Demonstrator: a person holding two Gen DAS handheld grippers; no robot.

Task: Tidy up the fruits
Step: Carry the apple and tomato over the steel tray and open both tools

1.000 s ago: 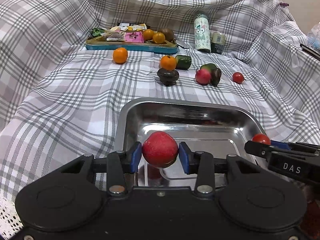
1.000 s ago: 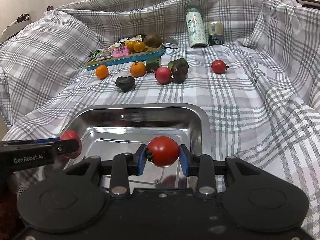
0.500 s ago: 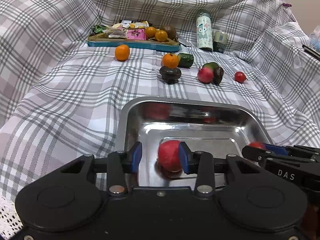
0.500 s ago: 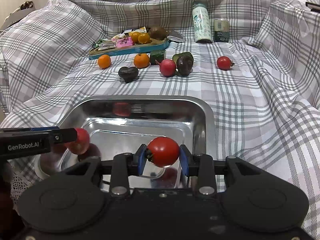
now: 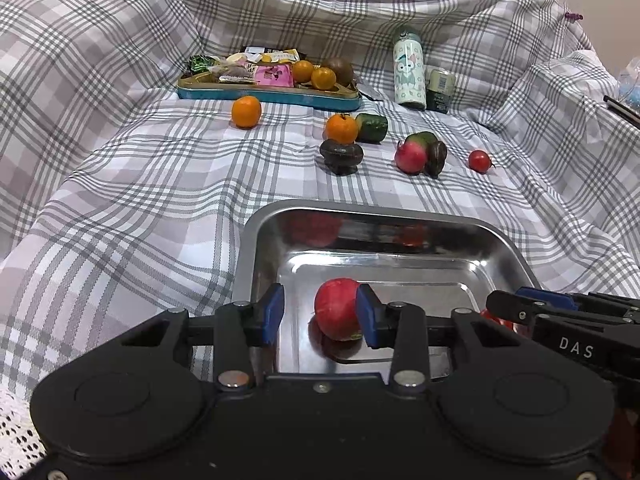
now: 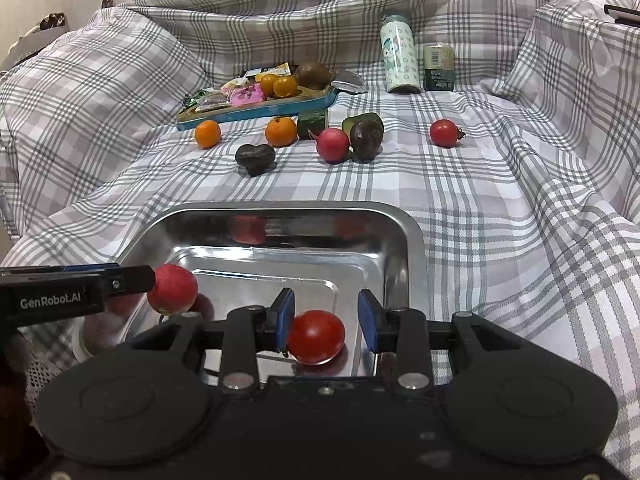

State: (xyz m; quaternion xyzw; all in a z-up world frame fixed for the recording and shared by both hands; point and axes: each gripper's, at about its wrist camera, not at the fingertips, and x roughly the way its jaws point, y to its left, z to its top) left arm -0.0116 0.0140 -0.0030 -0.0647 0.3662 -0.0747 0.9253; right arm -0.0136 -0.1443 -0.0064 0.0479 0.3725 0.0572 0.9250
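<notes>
A steel tray [image 5: 256, 248] [image 6: 412, 248] lies on the checked cloth in front of both grippers. My left gripper [image 5: 320, 314] is open over the tray; a pinkish-red round fruit [image 5: 338, 314] [image 6: 172, 289] rests on the tray floor against its right pad. My right gripper [image 6: 326, 320] is open; a red tomato [image 6: 316, 336] lies on the tray floor against its left pad. Farther back on the cloth lie two oranges [image 5: 247, 111] [image 5: 341, 128], another pink-red fruit [image 5: 410, 156], a small tomato [image 5: 479, 161] and dark fruits [image 5: 341, 155].
A teal tray [image 5: 268, 94] with snack packets, oranges and a brown fruit stands at the back. A patterned bottle [image 5: 408, 70] and a small can [image 5: 439, 89] stand right of it. Cloth rises in folds at left, back and right.
Both grippers lowered into the tray and opened. The left let the pink-red fruit go first; the right let the tomato go in the last half second. Both fruits now rest on the tray floor.
</notes>
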